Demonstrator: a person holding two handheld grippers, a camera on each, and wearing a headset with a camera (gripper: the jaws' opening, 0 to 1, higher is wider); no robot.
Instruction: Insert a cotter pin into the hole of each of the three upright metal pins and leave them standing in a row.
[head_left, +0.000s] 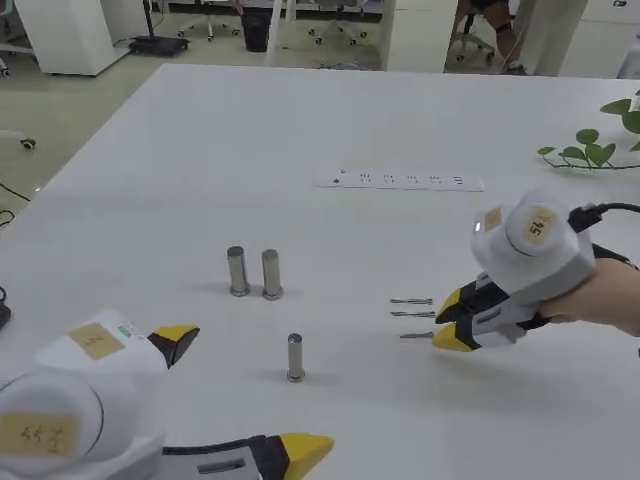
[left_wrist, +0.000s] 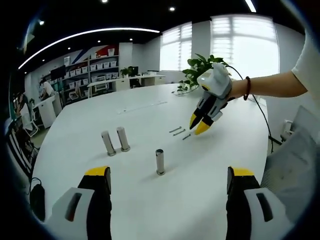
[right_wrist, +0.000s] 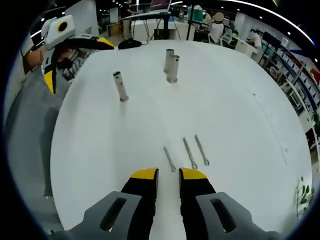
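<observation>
Three upright metal pins stand on the white table: two side by side (head_left: 237, 271) (head_left: 271, 274) and a third (head_left: 295, 357) nearer me. Right of them lie three cotter pins (head_left: 412, 315), parallel and flat on the table. My right gripper (head_left: 452, 320) hovers at their right ends, jaws narrowly open with nothing between them; in the right gripper view (right_wrist: 169, 175) the nearest cotter pin (right_wrist: 170, 159) lies just ahead of the gap. Low at the front left, my left gripper (head_left: 240, 395) is wide open and empty, pointing at the third pin (left_wrist: 160, 161).
A white power strip (head_left: 400, 180) lies flat further back on the table. A green plant (head_left: 600, 140) trails over the far right edge. Bare tabletop surrounds the pins. Office chairs and desks stand beyond the table.
</observation>
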